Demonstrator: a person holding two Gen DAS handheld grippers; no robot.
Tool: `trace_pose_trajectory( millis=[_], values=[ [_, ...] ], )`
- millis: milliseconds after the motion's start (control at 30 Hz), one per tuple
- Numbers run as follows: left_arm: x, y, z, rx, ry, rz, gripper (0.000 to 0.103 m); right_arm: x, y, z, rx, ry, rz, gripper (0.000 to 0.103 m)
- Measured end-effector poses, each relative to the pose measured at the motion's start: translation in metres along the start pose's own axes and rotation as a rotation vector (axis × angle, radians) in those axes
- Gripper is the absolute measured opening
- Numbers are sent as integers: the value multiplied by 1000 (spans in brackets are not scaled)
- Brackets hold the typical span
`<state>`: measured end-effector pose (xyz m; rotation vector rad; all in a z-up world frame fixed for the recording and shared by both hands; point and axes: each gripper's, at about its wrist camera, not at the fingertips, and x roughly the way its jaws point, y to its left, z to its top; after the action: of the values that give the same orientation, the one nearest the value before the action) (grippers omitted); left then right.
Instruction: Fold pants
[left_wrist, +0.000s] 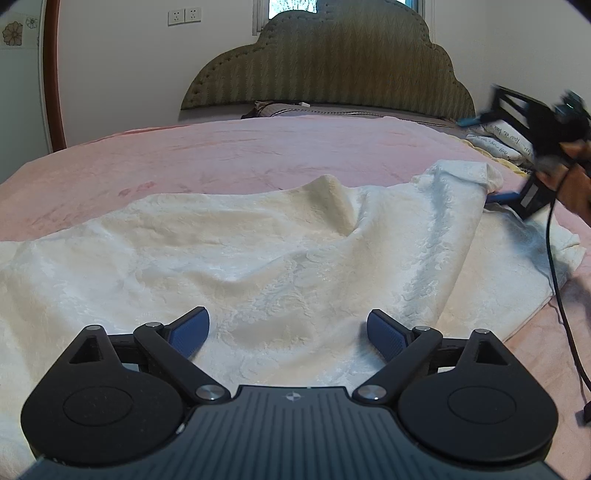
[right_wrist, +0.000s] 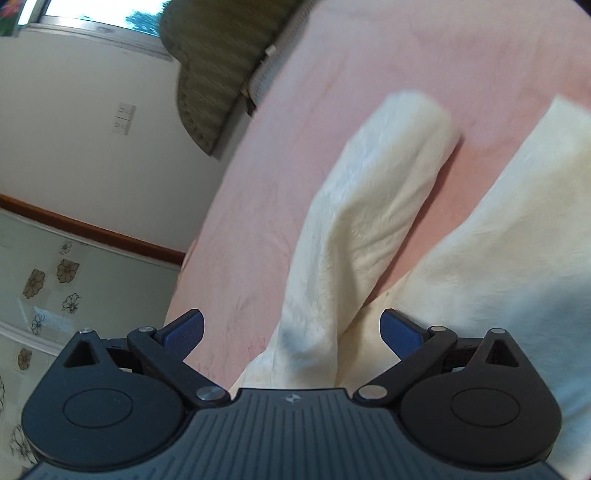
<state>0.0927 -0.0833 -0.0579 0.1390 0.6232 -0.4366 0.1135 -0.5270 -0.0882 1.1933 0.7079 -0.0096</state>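
Cream textured pants (left_wrist: 258, 240) lie rumpled on the pink bedspread (left_wrist: 221, 147). My left gripper (left_wrist: 287, 321) hovers low over the near part of the cloth, open, with nothing pinched between its blue pads. At the right edge, blurred, my right gripper (left_wrist: 484, 158) is held by a person's hand (left_wrist: 572, 177), its blue fingers spread on either side of a raised corner of the pants. The right wrist view is rolled sideways. There my right gripper (right_wrist: 291, 325) is open over the pants, whose two legs (right_wrist: 369, 206) run apart with pink bedspread (right_wrist: 258, 184) between them.
An olive padded headboard (left_wrist: 325, 66) stands at the far end of the bed, with pillows (left_wrist: 498, 140) at the right. A black cable (left_wrist: 557, 277) hangs from the right gripper across the cloth's right edge. The wall and a wood-trimmed door frame (left_wrist: 51, 74) are on the left.
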Motion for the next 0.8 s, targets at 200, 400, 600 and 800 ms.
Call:
trace_pose_trajectory(
  millis=[200, 400, 600, 800],
  values=[
    [0, 0, 1, 3, 2, 1, 95, 81, 94, 42, -263, 57, 176, 103],
    [1, 1, 1, -2, 2, -3, 95, 69, 108, 33, -436, -110, 73, 103],
    [1, 1, 1, -2, 2, -4, 95, 24, 44, 41, -227, -122, 100, 103],
    [1, 1, 1, -3, 2, -4, 95, 72, 11, 48, 18, -23, 230, 103]
  ],
)
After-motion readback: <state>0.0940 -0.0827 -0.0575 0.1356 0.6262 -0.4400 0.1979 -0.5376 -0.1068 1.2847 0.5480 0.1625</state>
